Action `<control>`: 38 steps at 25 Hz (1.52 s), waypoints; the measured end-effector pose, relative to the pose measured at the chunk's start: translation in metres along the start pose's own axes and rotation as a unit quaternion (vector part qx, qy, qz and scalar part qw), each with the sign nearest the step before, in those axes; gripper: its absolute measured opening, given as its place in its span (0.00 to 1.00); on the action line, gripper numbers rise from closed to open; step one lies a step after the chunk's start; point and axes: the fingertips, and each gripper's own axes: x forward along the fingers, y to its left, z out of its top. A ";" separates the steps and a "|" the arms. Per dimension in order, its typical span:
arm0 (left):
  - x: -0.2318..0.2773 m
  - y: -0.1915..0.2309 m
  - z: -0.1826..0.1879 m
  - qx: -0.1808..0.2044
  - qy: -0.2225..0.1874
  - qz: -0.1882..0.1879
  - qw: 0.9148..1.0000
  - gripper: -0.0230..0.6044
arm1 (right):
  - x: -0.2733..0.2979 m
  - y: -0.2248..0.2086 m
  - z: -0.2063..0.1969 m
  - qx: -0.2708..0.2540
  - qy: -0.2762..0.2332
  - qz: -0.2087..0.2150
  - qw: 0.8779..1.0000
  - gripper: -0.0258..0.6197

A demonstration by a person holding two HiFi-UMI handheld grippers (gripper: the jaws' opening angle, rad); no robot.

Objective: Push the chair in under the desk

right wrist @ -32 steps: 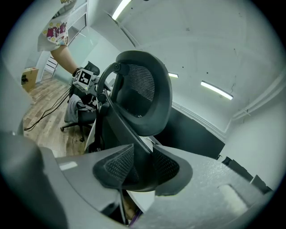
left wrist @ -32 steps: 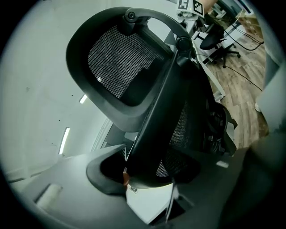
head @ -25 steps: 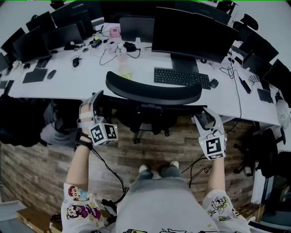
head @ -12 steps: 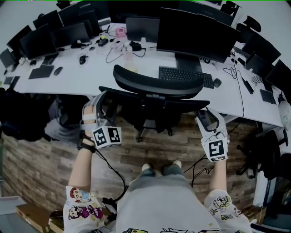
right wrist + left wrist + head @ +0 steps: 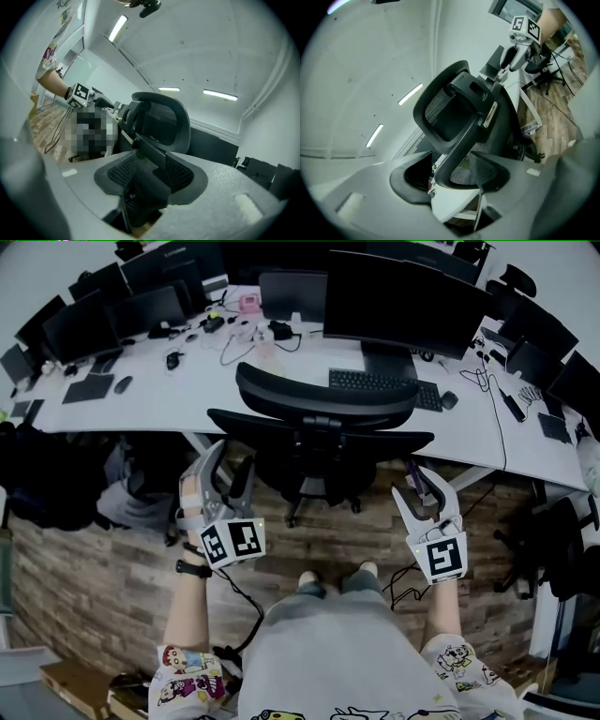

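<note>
The black mesh chair [image 5: 319, 435] stands with its seat under the white desk [image 5: 141, 411] and its headrest [image 5: 323, 395] at the desk's edge. My left gripper [image 5: 228, 465] hangs a little short of the backrest's left end, jaws wide but closing, pads touching nothing. My right gripper [image 5: 417, 486] is just short of the right end, jaws opening. In the left gripper view the chair [image 5: 454, 108] rises beyond the gripper [image 5: 450, 176]. In the right gripper view the chair's back edge [image 5: 161, 124] lines up with the gripper [image 5: 150, 176], and I see no pad pressing on it.
The desk carries several monitors, a keyboard [image 5: 380, 390], a mouse [image 5: 448, 399] and loose cables. Another black chair [image 5: 525, 549] stands at the right, dark bags [image 5: 47, 484] at the left. The person's feet [image 5: 333, 582] rest on the wood-pattern floor behind the chair.
The chair has rolled further in under the desk. Both grippers have come off its backrest and drawn back toward the person, and the right jaws have widened.
</note>
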 end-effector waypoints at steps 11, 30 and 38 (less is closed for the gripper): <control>-0.041 -0.064 0.015 -0.191 0.007 -0.063 0.980 0.38 | -0.014 0.047 0.000 0.172 -0.028 0.027 0.984 0.32; -0.079 -0.126 -0.001 -0.347 0.059 -0.117 0.929 0.13 | -0.027 0.098 -0.029 0.246 0.019 0.075 0.966 0.08; -0.086 -0.130 0.003 -0.370 0.057 -0.114 0.920 0.05 | -0.027 0.093 -0.029 0.254 0.012 0.077 0.964 0.04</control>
